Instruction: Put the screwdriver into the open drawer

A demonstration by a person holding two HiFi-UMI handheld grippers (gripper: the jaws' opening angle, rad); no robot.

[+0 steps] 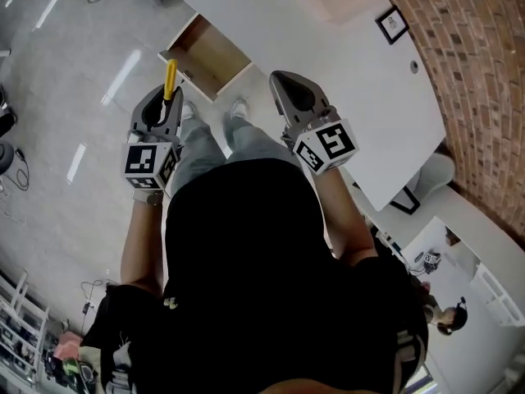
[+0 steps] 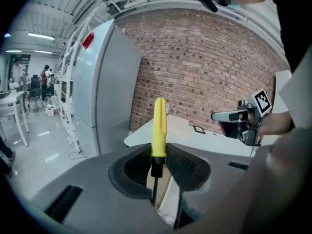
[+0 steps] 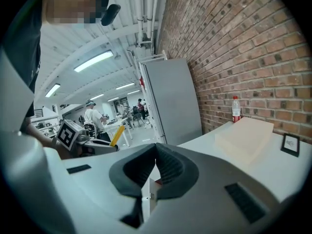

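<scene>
Had the screwdriver point(image 2: 159, 126) clamped in the left tongs point(image 2: 157, 155), yellow handle poking out past the tips, up in the air near the open drawer point(image 1: 212, 56) of the white bench point(image 1: 328, 72), not inside it. Had the right tongs point(image 3: 156, 150) clenched empty alongside.

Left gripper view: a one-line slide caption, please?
Left gripper clamps a yellow-handled screwdriver, white desk and brick wall ahead.

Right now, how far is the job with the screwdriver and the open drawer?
Done: the drawer is open and the left gripper has its jaws shut on the screwdriver. In hand: it is held near the drawer. Left: put it inside and release.
</scene>
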